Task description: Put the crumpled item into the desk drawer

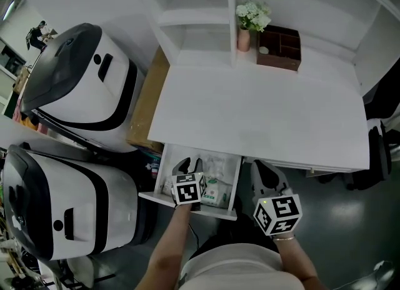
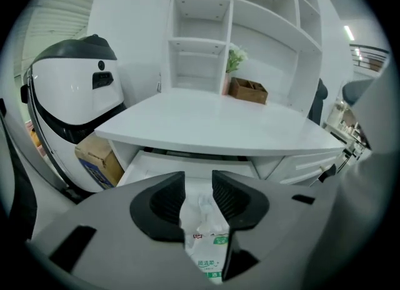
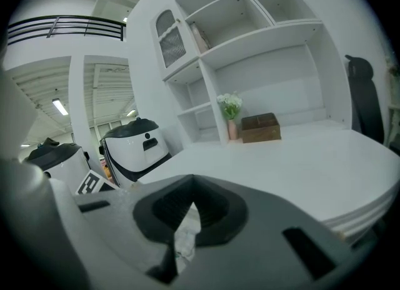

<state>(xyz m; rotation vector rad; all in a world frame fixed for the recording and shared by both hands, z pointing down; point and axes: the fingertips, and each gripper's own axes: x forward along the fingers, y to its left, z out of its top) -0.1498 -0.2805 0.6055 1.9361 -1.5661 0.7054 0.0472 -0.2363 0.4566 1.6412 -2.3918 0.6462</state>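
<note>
The white desk (image 1: 262, 114) has its left drawer (image 1: 236, 181) pulled out, with a white pack with green print (image 1: 217, 192) and other white packets inside. My left gripper (image 1: 190, 165) hangs over the drawer. In the left gripper view its jaws (image 2: 198, 192) stand apart, and the pack (image 2: 209, 254) shows through the gap below them, clear of the pads. My right gripper (image 1: 265, 171) sits to the right of the drawer, below the desk's front edge. In the right gripper view its jaws (image 3: 185, 210) are pinched on a white crumpled item (image 3: 186, 235).
Two large white and black machines (image 1: 81, 82) (image 1: 62, 207) stand left of the desk, with a cardboard box (image 1: 145, 104) between the upper one and the desk. A flower vase (image 1: 245, 32) and a wooden organiser (image 1: 279, 46) stand at the back. A dark chair (image 1: 375, 151) is on the right.
</note>
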